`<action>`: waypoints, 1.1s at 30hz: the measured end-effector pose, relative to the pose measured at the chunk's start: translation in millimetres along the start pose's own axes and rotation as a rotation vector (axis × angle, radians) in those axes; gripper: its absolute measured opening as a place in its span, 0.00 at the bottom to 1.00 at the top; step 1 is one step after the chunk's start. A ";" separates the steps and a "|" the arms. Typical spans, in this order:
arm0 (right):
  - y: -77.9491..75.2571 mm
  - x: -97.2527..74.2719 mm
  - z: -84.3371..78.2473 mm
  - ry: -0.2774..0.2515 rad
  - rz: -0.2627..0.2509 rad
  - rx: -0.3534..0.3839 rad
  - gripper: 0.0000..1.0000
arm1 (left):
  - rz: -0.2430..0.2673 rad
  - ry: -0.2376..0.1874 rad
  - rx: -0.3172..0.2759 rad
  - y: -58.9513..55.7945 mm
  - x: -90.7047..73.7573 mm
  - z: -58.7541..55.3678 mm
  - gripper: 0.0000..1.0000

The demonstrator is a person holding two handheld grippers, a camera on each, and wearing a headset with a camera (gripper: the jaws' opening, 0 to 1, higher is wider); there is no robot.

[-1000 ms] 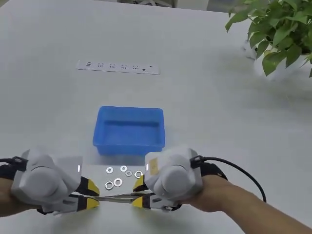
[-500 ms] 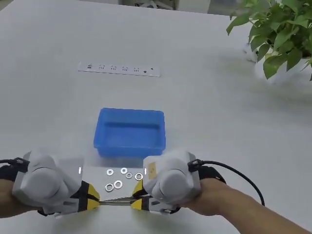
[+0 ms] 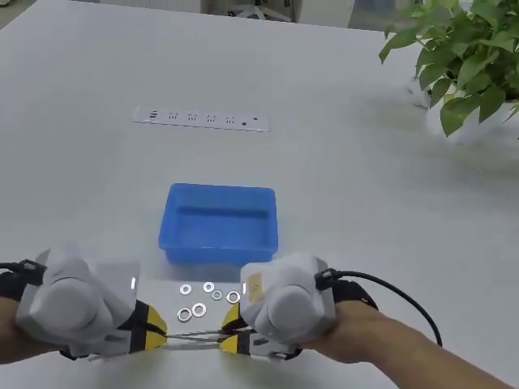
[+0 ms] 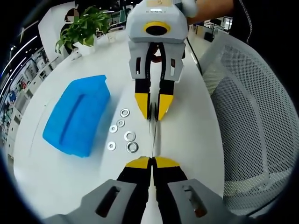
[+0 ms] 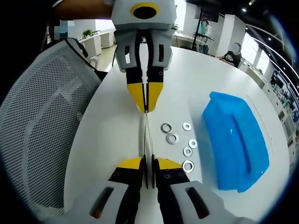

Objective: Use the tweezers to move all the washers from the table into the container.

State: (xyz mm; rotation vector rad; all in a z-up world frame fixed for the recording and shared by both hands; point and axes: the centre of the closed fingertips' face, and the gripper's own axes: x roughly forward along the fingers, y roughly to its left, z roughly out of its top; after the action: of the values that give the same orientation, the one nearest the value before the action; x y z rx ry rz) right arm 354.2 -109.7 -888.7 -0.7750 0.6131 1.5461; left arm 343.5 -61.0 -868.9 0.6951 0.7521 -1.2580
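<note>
**Blue container (image 3: 219, 223) mid-frame, washers (image 3: 208, 298) loose just below it**

Head view first: the container sits on the white table (image 3: 365, 203) about the centre of the frame. The six washers lie in a small cluster just below it, near its front wall but not touching it. None of them are in the container.

Both grippers are down at the bottom edge, pointing at each other. The left gripper (image 3: 160, 332) is at lower left and the right gripper (image 3: 227, 331) just right of it. The tweezers (image 3: 193, 334) are stretched flat between them, right below the washers.

In the left gripper view its jaws are pinched together on one end of the tweezers, and the other gripper faces it from the top of the frame. In the right gripper view the jaws are clamped on the other end, where the two tweezer arms spread a little. So both are closed on the tweezers, one at each end.

Other stuff: a white power strip (image 3: 200, 120) lies in the upper left of the head view, well beyond the container. A leafy plant (image 3: 462, 57) is in the top right corner. A mesh chair (image 5: 42, 116) is on the left of the right gripper view.
</note>
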 end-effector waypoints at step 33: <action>-16.2 -14.9 14.7 -0.036 -0.055 -0.010 0.11 | 0.040 -0.145 0.067 16.2 -45.1 77.0 0.05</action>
State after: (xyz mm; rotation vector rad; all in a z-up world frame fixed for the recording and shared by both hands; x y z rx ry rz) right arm 368.9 -106.0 -867.0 -0.7646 0.5535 1.5108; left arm 361.8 -94.7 -786.8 0.6619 0.5772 -1.2871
